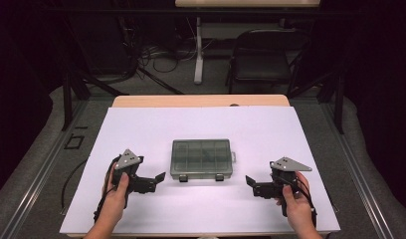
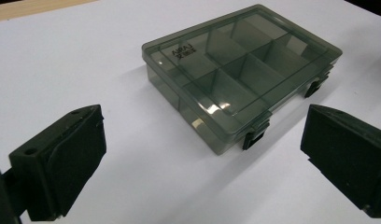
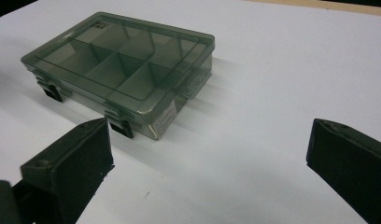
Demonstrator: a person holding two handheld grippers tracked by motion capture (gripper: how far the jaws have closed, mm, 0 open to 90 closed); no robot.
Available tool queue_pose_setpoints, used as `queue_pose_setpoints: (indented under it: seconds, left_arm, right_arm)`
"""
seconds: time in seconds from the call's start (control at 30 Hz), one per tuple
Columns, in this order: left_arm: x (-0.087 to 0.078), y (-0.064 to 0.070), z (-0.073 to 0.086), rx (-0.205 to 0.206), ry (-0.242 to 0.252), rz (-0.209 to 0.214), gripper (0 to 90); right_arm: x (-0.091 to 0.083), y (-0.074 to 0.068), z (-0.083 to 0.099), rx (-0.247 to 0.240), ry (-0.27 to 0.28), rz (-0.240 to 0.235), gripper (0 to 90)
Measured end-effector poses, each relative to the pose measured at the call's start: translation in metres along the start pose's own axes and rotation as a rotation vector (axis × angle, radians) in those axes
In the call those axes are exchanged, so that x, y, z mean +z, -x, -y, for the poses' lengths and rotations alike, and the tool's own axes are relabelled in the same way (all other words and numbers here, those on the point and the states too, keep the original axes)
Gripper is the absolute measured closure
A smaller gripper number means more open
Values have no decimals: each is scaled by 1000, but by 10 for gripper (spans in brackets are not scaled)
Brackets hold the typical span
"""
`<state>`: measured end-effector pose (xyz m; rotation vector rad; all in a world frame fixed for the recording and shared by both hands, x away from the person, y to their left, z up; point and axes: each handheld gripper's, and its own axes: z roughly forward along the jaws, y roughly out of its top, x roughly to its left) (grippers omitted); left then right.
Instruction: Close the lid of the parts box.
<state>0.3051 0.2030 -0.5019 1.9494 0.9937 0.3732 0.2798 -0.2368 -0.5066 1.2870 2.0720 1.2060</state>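
Smoke-tinted plastic makes up the organizer box [image 1: 201,159], a flat, lidded case that lies closed on the white sheet [image 1: 201,124] covering the counter, about midway between the two tools and a little farther from the person than either. Through the lid the dividers show as rows of small compartments, and they look empty, so the box is probably very light and would skid on the smooth sheet if pushed from one side only. The walls are stiff but thin; a hard squeeze across the lid could flex or crack it.

Left tool [image 1: 159,179] sits near the box's front left corner with its jaws spread wide and nothing between them; right tool [image 1: 251,182] rests well apart on the other side, jaws equally wide and empty. Both point inward toward the box.

Two dark latches [image 2: 254,136] sit on the front edge facing the person, and a small tab [image 3: 194,85] juts from the right end. For lifting, the short end walls look the safest hold, pinched low where base and lid meet. For opening, one tool should steady the body while the other works a latch.
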Motion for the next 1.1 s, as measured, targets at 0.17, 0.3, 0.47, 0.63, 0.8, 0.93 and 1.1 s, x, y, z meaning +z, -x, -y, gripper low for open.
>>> queue_pose_setpoints:
  seconds: [0.17,0.3,0.47,0.63,0.8,0.93,1.1]
  left_arm:
    - [0,-5,12,-34,28,-1,4]
    - [0,-9,19,-23,30,-2,4]
    - [0,-13,27,-29,32,-9,4]
    - [2,-16,30,-28,32,-9,4]
    - [1,-17,32,-37,36,-12,4]
    - [0,-18,31,-41,47,-21,4]
    - [1,-22,31,-48,50,-35,4]
  right_arm:
    - [3,1,6,-12,17,17,0]
    - [4,2,9,-14,19,18,0]
    - [12,2,18,-45,-8,34,0]
    - [14,2,19,-54,-38,41,0]
    - [18,2,22,-53,-13,39,0]
    - [17,3,22,-58,-22,37,0]
    - [18,7,23,-66,-27,45,0]
